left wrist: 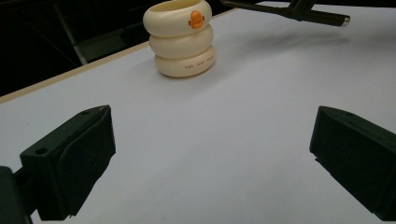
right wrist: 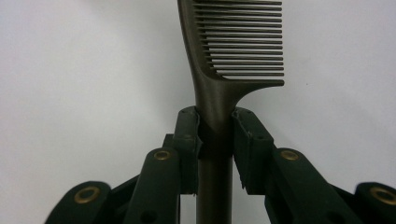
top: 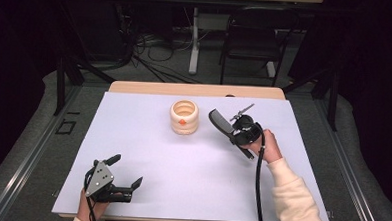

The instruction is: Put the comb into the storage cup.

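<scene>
Clamped between right gripper [right wrist: 215, 135] pads: dark brown plastic comb [right wrist: 233, 56], held above white table [top: 147, 153], right of centre in high view. Left gripper [top: 123, 175] gaping, empty, lower left. Carrying step, likely; next, tip comb into cream ringed holder [top: 184, 117].

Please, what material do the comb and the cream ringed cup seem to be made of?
Comb: probably hard plastic, dark brown-grey with a satin sheen; the teeth and handle look moulded as one smooth piece. Cream ringed cup: likely glossy plastic, possibly glazed ceramic; soft highlights run along its three rounded rings, and it bears an orange emblem and small printed lettering.
</scene>
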A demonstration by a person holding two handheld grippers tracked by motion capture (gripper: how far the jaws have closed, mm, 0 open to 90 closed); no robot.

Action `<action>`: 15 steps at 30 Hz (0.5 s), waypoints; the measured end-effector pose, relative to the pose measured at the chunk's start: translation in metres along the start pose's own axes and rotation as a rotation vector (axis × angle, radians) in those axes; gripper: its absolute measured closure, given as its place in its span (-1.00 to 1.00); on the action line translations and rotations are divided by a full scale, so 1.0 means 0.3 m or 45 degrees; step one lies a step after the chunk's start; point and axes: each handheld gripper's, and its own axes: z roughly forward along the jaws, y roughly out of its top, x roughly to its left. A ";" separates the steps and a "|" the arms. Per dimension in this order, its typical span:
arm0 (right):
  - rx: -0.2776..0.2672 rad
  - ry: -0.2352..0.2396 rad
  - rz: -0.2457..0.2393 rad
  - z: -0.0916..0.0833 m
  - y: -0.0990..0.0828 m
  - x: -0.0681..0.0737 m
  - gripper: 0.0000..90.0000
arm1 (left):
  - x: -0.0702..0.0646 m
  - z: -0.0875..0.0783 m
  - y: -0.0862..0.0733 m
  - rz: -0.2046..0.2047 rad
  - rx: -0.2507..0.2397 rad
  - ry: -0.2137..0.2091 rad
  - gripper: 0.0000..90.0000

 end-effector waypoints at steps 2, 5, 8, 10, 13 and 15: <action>-0.017 0.009 0.010 -0.005 -0.005 -0.001 0.61 | 0.000 0.000 0.000 0.002 0.000 -0.001 -0.99; -0.040 0.015 0.019 -0.009 -0.013 -0.003 0.61 | 0.001 -0.001 0.000 0.003 0.000 0.001 -0.99; -0.055 0.020 0.022 -0.014 -0.018 -0.005 0.61 | 0.000 -0.001 0.001 0.003 0.000 0.001 -0.99; -0.073 0.022 0.030 -0.019 -0.023 -0.007 0.61 | 0.001 -0.001 0.000 0.002 -0.001 0.002 -0.99; -0.086 0.023 0.037 -0.027 -0.030 -0.013 0.61 | 0.001 -0.001 0.000 0.002 0.000 0.002 -0.99; -0.097 0.021 0.042 -0.030 -0.036 -0.016 0.61 | 0.001 -0.001 0.000 0.003 0.000 0.002 -0.99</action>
